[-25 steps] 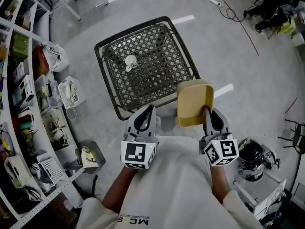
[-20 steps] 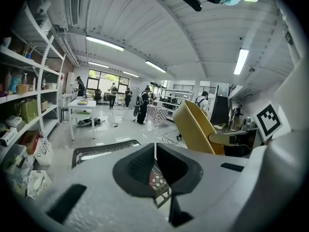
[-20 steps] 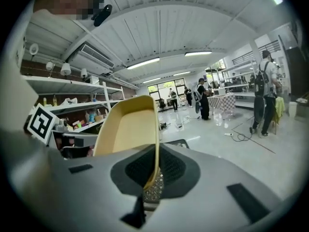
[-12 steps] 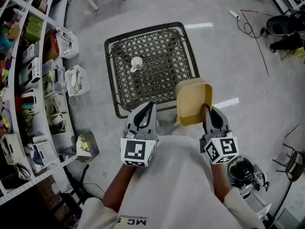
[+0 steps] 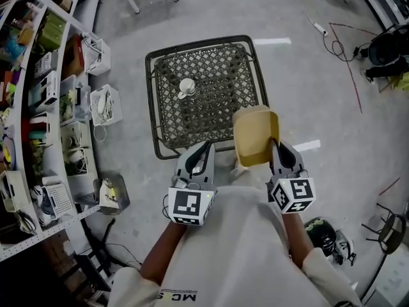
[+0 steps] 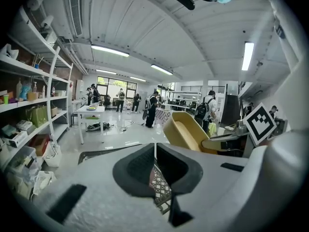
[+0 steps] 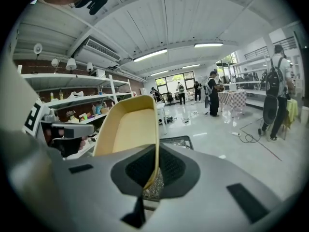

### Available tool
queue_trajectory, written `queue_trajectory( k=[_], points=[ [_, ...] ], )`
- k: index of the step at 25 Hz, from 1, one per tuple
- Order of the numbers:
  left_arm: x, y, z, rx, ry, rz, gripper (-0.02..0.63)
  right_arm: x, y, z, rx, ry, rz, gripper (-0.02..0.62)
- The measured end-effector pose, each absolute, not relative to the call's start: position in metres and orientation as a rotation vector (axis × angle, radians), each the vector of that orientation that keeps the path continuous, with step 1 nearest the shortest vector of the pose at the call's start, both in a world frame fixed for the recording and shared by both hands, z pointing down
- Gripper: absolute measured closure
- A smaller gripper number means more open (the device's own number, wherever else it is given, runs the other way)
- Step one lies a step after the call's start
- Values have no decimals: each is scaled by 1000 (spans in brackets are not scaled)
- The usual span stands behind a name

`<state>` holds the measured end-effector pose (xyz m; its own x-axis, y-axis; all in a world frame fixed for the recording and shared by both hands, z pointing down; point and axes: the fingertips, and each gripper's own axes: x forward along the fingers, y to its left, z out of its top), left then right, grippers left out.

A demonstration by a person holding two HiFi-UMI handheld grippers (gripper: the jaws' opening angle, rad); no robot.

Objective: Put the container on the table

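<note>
A tan open container [image 5: 255,135] hangs in the air at the near right corner of the black mesh table [image 5: 217,62]. My right gripper [image 5: 276,151] is shut on its near rim, and in the right gripper view the container [image 7: 129,134] rises upright from between the jaws. My left gripper [image 5: 199,153] is shut with nothing in it, just short of the table's near edge. The left gripper view has the container [image 6: 186,132] at the right and the table [image 6: 101,153] beyond the shut jaws. A small white cup [image 5: 186,87] stands on the mesh.
Shelving [image 5: 45,101] full of boxes and bags runs along the left. A grey bin [image 5: 110,194] sits on the floor near it. Cables [image 5: 348,50] lie on the floor at the right, a round machine [image 5: 323,235] at lower right. People stand far off [image 7: 212,93].
The view has shifted: table and floor now sit lower and further right in the head view. Both grippers keep their places ahead of the body, the container still in the right one.
</note>
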<state>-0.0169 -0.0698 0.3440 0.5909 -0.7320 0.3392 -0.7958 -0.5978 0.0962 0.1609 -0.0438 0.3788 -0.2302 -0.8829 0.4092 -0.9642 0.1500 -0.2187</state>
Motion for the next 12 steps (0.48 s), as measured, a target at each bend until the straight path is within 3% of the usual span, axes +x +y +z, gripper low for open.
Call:
queue_trajectory(
  k=[12],
  points=[
    [2, -82, 358, 2584, -1297, 435, 572, 176, -81, 437, 1778, -2186, 759, 574]
  ],
)
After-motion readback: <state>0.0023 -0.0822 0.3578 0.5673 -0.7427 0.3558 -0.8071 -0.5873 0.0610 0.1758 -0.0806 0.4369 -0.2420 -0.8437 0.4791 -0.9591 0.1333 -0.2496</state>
